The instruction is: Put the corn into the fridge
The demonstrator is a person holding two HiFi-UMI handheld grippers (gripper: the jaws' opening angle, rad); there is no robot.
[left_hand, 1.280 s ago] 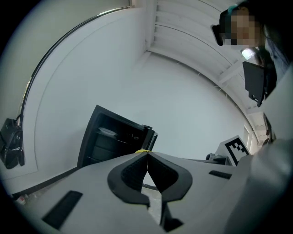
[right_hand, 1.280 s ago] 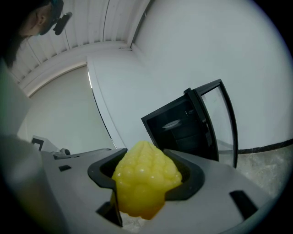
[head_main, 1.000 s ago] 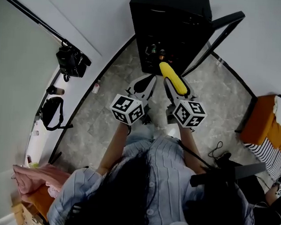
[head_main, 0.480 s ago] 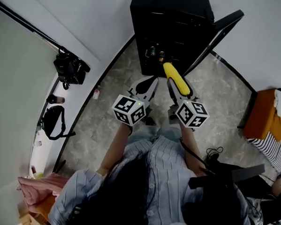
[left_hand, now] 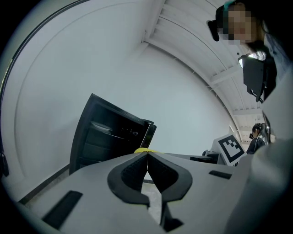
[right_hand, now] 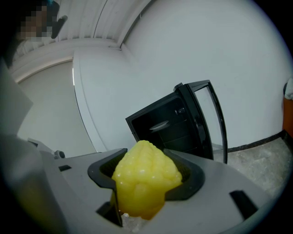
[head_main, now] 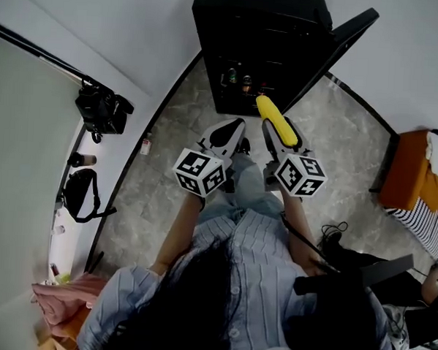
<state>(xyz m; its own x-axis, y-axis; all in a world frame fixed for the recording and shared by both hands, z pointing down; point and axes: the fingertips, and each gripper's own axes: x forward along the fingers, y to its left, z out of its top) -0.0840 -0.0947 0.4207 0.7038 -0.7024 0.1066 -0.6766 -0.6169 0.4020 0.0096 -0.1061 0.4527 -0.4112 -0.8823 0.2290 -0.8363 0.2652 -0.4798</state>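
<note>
At the middle of the head view, the right gripper is clenched on the corn, as it was a second ago, and it has hardly shifted in the frame. The fridge at upper centre has slid slightly leftward since then, and the dark camera at the left edge has moved left with it. A trouser leg now shows more plainly between the two grippers.

The corn's long axis runs along the jaws, from lower right to upper left in the head view. Its narrow tip points at the lower part of the fridge's open front, where small cans stand. The fridge door is swung open toward the upper right.

Seen from the right gripper view, the corn fills the gap between the jaws of the right gripper, tip forward toward the open fridge at centre right.

Left of centre in the head view, the left gripper lies just beside the right one. Its own view shows the left gripper with its jaws pressed together on nothing, the fridge at middle left.
</note>
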